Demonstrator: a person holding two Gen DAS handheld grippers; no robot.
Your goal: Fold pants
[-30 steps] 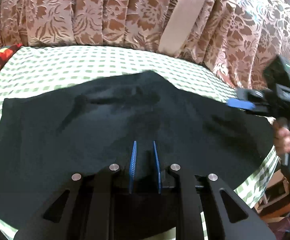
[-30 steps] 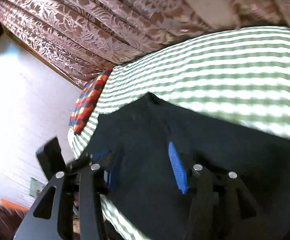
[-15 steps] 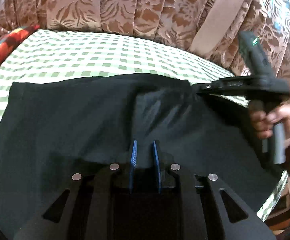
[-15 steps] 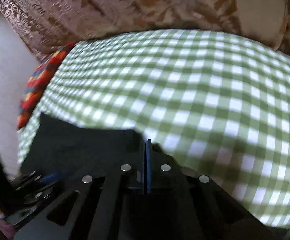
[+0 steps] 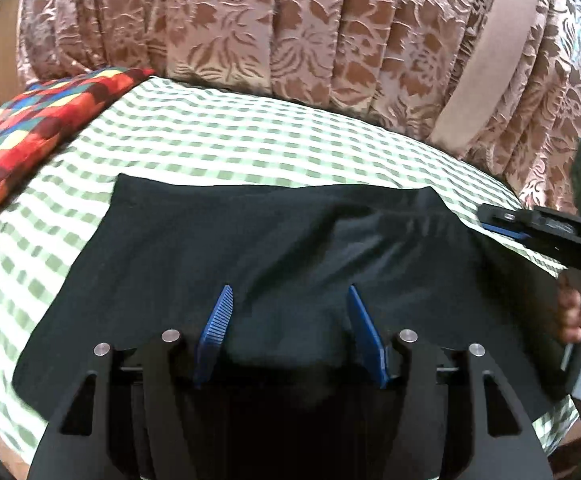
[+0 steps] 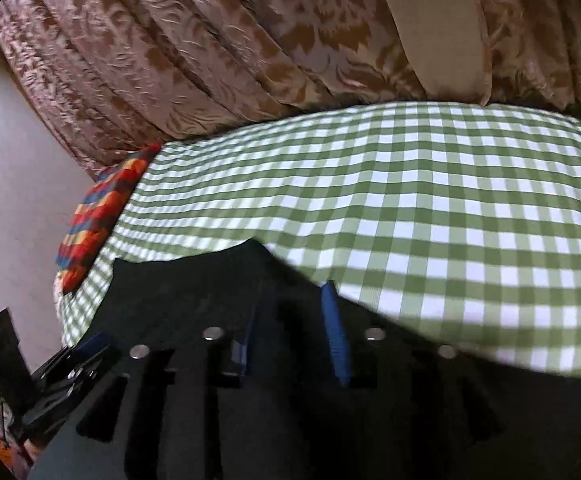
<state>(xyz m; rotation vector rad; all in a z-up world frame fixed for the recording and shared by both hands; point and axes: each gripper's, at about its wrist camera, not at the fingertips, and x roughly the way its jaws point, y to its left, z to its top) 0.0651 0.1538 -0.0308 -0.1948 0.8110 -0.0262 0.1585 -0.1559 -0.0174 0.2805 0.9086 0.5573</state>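
Observation:
The black pants lie folded over on the green checked bed, and they also show in the right wrist view. My left gripper is open just above the near part of the pants, its blue fingers spread with nothing between them. My right gripper is open over the far folded edge of the pants; from the left wrist view it sits at the right end of the pants.
The green checked bed sheet stretches beyond the pants. A red patterned pillow lies at the far left. Brown floral curtains hang behind the bed. The bed's right edge is close to my right hand.
Both grippers have let go of the pants and opened. The far layer, carried over by the right gripper, now lies folded flat. The view has shifted towards the left.

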